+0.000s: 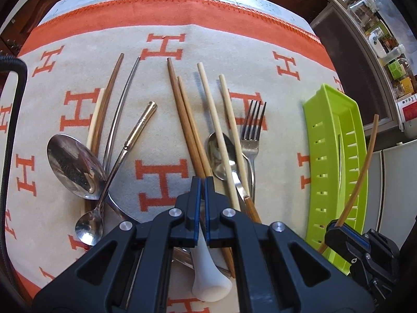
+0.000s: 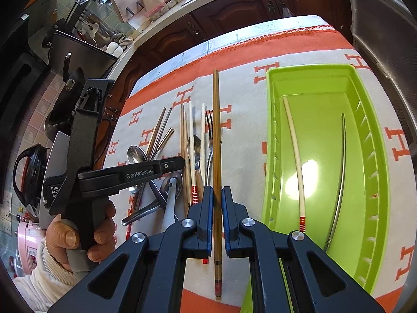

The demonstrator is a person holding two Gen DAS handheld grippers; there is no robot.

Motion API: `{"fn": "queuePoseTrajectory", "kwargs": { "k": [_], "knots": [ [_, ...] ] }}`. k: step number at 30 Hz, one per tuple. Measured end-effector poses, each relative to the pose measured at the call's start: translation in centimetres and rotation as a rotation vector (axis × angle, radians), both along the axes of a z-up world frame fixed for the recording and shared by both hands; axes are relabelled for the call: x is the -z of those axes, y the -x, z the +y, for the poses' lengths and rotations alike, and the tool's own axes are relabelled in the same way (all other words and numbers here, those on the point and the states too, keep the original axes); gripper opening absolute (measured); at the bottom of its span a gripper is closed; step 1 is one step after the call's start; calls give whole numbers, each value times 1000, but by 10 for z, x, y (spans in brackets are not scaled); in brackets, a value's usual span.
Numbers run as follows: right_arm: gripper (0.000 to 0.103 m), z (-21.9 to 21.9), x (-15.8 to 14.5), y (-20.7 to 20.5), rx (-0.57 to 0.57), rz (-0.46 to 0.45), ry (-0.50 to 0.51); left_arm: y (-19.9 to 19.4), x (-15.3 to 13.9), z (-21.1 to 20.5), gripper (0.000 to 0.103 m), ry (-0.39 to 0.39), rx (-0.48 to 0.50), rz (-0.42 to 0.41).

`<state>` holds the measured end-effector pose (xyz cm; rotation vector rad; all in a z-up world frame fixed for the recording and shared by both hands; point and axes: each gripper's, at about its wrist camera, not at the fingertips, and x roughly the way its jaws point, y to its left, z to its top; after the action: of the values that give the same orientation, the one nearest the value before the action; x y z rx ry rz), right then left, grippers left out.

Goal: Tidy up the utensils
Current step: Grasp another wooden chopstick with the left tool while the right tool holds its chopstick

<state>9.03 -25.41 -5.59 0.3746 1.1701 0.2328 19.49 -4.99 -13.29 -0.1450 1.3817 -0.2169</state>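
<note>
Loose utensils lie on the orange-and-cream cloth (image 1: 161,120): a large steel spoon (image 1: 74,165), brown chopsticks (image 1: 186,125), pale chopsticks (image 1: 219,135), a fork (image 1: 251,135) and a white ceramic spoon (image 1: 208,274). My left gripper (image 1: 202,182) hovers over them with its jaws nearly together and nothing between them. My right gripper (image 2: 217,193) is shut on a brown chopstick (image 2: 216,140), held above the cloth just left of the green tray (image 2: 271,135). The tray holds a pale chopstick (image 2: 295,156) and a thin metal chopstick (image 2: 341,177). The right gripper (image 1: 341,237) also shows in the left wrist view with its chopstick (image 1: 365,161).
The green tray (image 1: 336,156) stands at the right side of the cloth. Dark wooden cabinets (image 2: 234,13) and a kitchen counter with a dish rack (image 2: 86,28) lie beyond the table. A black kettle (image 2: 28,172) stands at the left.
</note>
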Motion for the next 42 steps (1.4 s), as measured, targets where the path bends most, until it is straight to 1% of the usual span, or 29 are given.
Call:
{"fn": "queuePoseTrajectory", "kwargs": {
  "k": [7,14,16,24,27,29,31,32,35,39,41,42],
  "knots": [
    [7,0,2,0,-2,3,-4,-2,0,5,0,2,-17,-1],
    [7,0,3,1,-2,2,-2,-5,2,9,0,56,-39,26],
    [7,0,3,1,0,3,-1,-5,2,8,0,54,-33,26],
    [7,4,5,3,-3,4,5,-6,0,-10,0,-41,-1,-20],
    [7,5,6,3,-2,5,6,-5,0,-10,1,-53,12,-24],
    [7,4,6,3,-1,3,10,-5,2,-5,4,-53,5,-9],
    [7,2,7,3,1,4,9,-5,4,0,10,-45,-7,-2],
    [7,2,8,2,4,6,10,-4,5,2,11,-44,-11,-2],
    [7,3,10,2,4,6,7,-4,5,0,11,-61,-3,-7],
    [7,4,12,2,0,8,10,-4,5,-15,11,-142,27,-39],
    [7,6,13,3,-3,9,9,-3,5,-19,11,-162,37,-58],
    [7,8,14,3,-4,10,10,-4,4,-19,9,-161,36,-64]
  ]
}}
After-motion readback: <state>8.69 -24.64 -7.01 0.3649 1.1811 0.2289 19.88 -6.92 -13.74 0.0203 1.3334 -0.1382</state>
